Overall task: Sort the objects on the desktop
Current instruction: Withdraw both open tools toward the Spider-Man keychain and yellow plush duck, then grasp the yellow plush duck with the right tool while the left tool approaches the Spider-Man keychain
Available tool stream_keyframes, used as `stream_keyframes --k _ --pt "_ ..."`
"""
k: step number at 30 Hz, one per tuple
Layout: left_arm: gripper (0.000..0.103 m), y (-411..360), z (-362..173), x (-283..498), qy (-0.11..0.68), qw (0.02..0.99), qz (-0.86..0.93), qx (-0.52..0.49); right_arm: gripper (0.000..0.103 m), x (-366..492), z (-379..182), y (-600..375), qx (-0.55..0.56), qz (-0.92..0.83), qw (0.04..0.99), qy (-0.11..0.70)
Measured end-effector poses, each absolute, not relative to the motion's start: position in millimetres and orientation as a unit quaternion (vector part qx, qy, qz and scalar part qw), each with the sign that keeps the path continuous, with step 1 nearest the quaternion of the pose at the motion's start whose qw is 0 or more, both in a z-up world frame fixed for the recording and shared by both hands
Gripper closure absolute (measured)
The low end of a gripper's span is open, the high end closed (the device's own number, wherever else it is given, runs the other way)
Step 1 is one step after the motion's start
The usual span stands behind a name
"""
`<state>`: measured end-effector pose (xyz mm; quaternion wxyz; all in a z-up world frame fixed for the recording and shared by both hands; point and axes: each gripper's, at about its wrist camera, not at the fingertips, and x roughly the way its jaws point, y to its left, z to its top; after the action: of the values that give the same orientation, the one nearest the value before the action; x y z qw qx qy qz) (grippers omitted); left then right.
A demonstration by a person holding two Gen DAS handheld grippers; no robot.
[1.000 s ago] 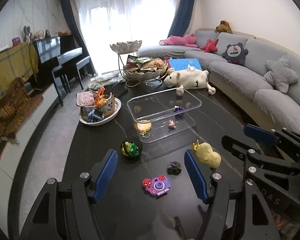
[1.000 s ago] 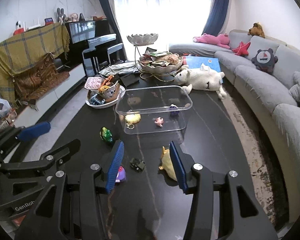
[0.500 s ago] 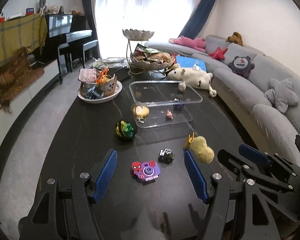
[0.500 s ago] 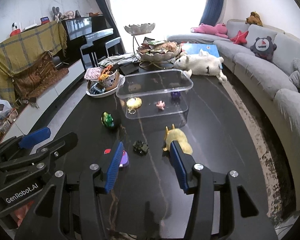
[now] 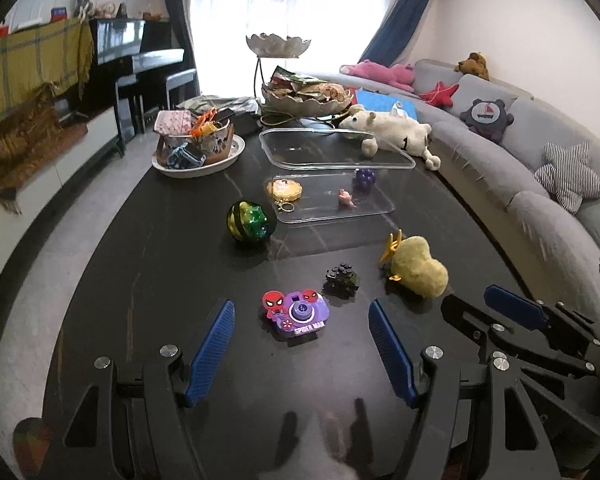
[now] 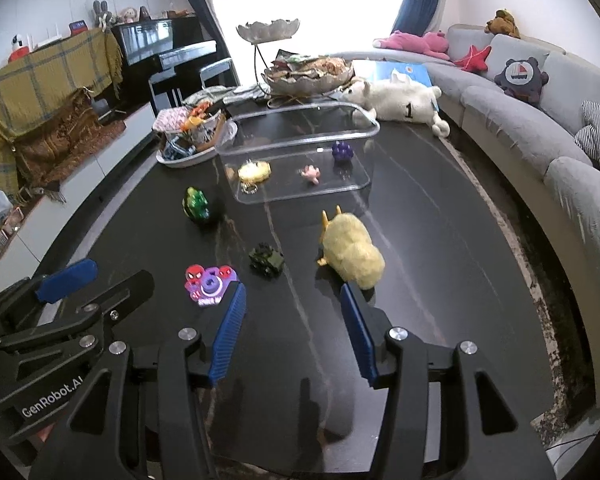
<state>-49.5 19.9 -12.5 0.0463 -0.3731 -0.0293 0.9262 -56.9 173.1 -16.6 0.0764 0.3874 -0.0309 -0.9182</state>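
Several small toys lie on the black table: a purple Spider-Man toy camera, a dark toy tank, a yellow plush and a green-yellow ball. Behind them stands a clear plastic box holding a yellow keychain, a pink figure and a purple ball. My left gripper hangs open above the table, and the camera shows between its fingers, untouched. My right gripper is open over bare table, its right pad just in front of the yellow plush.
A white plate with a basket of odds and ends sits at the back left. A tiered snack stand and a white plush sheep stand behind the box. A grey sofa curves along the right side.
Both grippers have sunk toward the table, so the toys loom larger and closer. The left view has rolled to level. Neither pair of jaws has changed its width.
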Motion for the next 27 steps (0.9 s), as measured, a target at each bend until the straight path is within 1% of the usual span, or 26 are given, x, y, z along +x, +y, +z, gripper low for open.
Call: stream_keyframes --k 8,15,18,23,25,27 --pt "0.037 23.5 -33.1 -50.6 -0.040 0.055 0.918 -0.390 0.056 -56.3 -41.8 180.2 0.399 -0.913 0.079 -0.042" --pt "0.037 26.2 -51.2 -60.8 -0.051 0.070 0.891 -0.445 0.056 -55.9 -58.9 186.7 0.409 -0.908 0.078 -0.054" --pt "0.037 26.5 -54.0 -62.2 -0.047 0.065 0.892 -0.445 0.050 -57.5 -60.4 187.3 0.407 -0.909 0.077 -0.049" --pt "0.037 22.7 -55.4 -68.6 -0.049 0.067 0.887 -0.453 0.037 -63.5 -62.0 189.2 0.406 -0.910 0.071 -0.046" --pt "0.037 22.0 -55.7 -72.9 -0.048 0.068 0.885 -0.458 0.034 -67.1 -62.6 190.2 0.405 -0.910 0.071 -0.046" --pt "0.037 22.6 -56.4 -77.7 -0.046 0.067 0.883 -0.462 0.033 -71.3 -63.6 191.4 0.405 -0.910 0.072 -0.048"
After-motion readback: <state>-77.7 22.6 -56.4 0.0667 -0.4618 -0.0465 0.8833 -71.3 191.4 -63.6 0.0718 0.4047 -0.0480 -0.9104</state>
